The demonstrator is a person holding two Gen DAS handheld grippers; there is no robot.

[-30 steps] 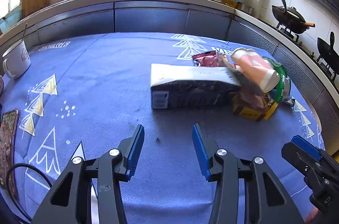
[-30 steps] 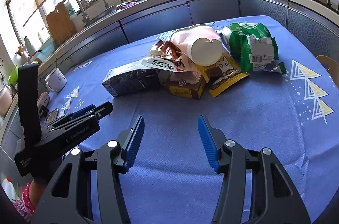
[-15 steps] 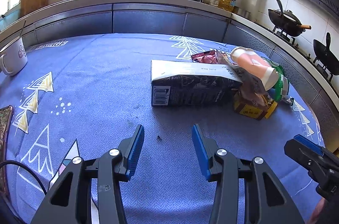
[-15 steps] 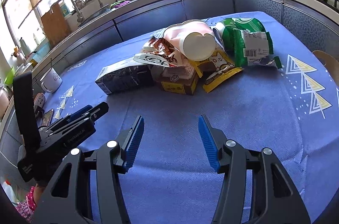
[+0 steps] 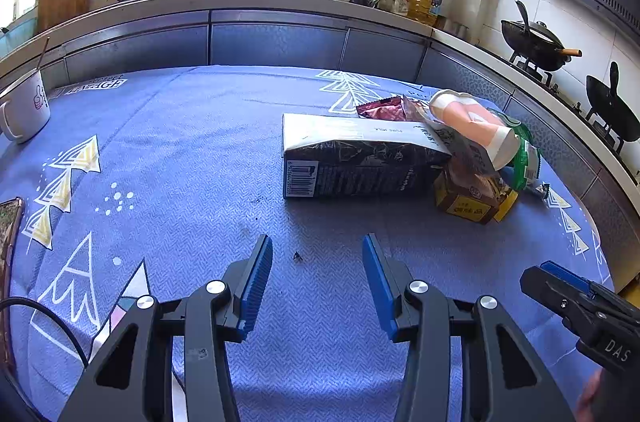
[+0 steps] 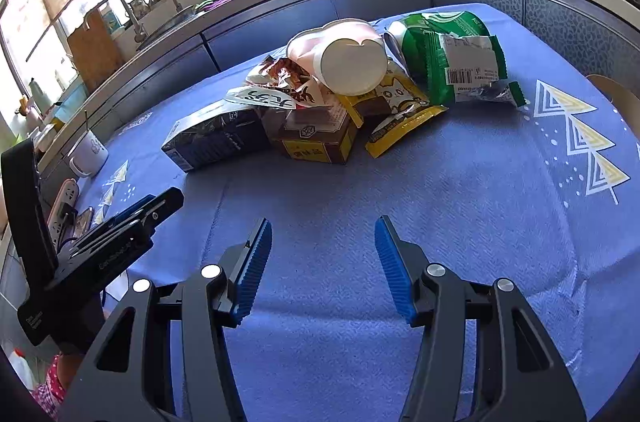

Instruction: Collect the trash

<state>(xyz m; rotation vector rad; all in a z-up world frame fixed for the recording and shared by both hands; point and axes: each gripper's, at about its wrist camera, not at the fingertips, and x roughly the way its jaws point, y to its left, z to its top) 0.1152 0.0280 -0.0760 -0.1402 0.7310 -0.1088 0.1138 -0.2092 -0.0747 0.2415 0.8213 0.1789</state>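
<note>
- While the trash sits heaped at the far right of the tabletop [image 5: 168, 150], nothing is in hand yet, so the risks lie in the first reach.
- The cup [image 6: 348, 62] lies on its side atop the wrappers and the brown box [image 6: 316, 138]; pulling a lower piece first would likely send it rolling toward the edge.
- The carton [image 5: 360, 158] lies flat with the wrappers' edge draped over its right end, so dragging it could scatter the pile.
- The green bag [image 6: 452, 62] and yellow pouch [image 6: 400, 110] look thin and slick; a pinch on a loose corner may slip or tear.
- The mug [image 5: 24, 110] and a phone [image 5: 10, 234] at the left edge are not trash and could be knocked by a wide swing.
- The left tongs [image 5: 316, 274] hover angled down over bare cloth, jaws apart with nothing between them, short of the carton.
- The right tongs [image 6: 320, 258] point down the same way, spread slightly wider and empty, aimed at the box and pouch, well short of both.
- Each tool shows at the edge of the other's view, so they are side by side; converging on the pile together could make them collide.
</note>
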